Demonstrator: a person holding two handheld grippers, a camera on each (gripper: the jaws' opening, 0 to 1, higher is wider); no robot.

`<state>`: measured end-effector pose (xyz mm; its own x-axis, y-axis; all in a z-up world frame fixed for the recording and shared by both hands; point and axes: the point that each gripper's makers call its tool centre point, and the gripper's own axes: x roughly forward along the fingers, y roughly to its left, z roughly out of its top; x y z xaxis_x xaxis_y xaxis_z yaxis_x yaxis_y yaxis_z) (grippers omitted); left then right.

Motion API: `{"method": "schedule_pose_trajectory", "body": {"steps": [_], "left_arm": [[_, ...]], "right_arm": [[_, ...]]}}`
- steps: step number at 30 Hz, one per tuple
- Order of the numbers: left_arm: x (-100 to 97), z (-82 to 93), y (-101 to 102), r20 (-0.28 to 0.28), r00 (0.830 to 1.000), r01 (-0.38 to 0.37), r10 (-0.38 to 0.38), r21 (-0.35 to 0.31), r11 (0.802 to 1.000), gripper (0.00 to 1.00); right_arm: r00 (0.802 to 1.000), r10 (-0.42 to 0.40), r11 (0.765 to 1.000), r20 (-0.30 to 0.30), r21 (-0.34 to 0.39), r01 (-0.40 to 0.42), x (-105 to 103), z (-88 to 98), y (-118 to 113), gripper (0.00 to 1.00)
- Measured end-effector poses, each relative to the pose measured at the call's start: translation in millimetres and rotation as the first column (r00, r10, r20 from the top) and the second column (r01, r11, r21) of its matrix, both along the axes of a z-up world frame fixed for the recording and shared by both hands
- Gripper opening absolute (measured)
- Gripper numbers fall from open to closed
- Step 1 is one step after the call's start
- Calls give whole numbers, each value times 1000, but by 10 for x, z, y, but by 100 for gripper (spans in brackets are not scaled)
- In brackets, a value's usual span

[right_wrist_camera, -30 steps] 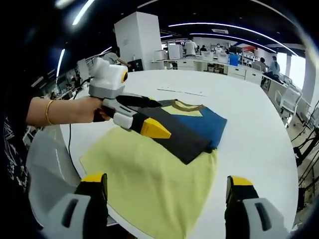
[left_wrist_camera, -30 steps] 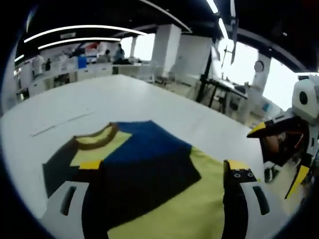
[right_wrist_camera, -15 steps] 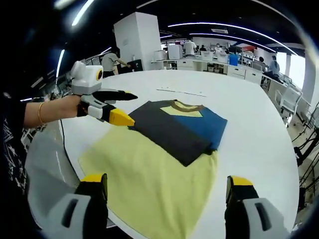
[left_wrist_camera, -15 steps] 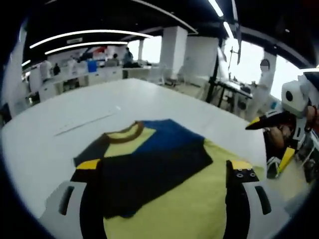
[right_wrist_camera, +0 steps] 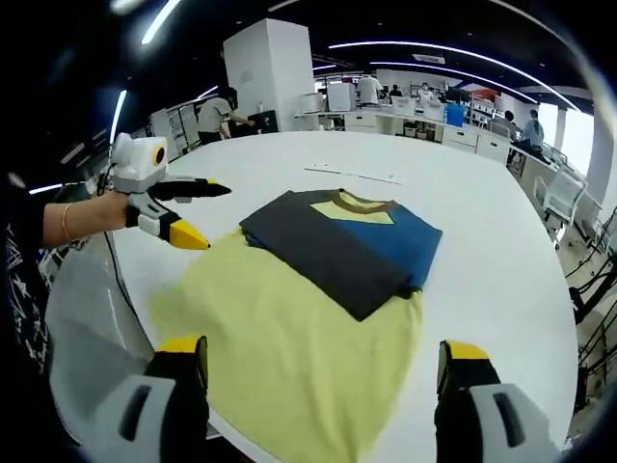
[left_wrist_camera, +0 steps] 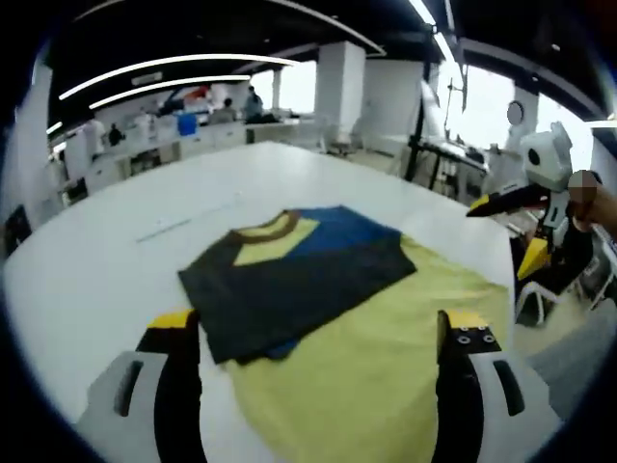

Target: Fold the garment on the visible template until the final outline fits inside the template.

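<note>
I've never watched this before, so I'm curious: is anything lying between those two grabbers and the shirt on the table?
Nothing visible. The shirt lies alone on the white table, and both the left gripper and the right gripper hang open with only bare tabletop or shirt ahead.

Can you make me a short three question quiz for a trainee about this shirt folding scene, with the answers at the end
1. True or false: the left gripper is clamped on the shirt.
2. Which part of the shirt lies flat and not yet folded? A) the yellow lower part B) the collar C) the blue panel
3. Fill in the gap: the shirt lies on a white ____.

Key
1. False. In the right gripper view it is held off to the side of the shirt, jaws apart and holding nothing. The right gripper is likewise open and off the cloth.
2. A. The yellow lower part is spread toward the near edge.
3. table.
</note>
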<state>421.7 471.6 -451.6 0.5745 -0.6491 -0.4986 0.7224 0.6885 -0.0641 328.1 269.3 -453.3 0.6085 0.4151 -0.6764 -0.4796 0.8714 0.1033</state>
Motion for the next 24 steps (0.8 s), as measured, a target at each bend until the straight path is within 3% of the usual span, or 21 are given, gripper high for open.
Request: {"method": "schedule_pose_trajectory", "body": {"steps": [9,24], "left_arm": [[-192,-44,143,-17,1000,7,-7,1,1000,99],[-688,-297,486,-70,998,10,-7,41,999,93]], "right_arm": [[1000,-4,1000,-14,-5,4,-44,-62,-12,99],[999,-31,999,-43,-22,30,-186,-211,-91,97]]}}
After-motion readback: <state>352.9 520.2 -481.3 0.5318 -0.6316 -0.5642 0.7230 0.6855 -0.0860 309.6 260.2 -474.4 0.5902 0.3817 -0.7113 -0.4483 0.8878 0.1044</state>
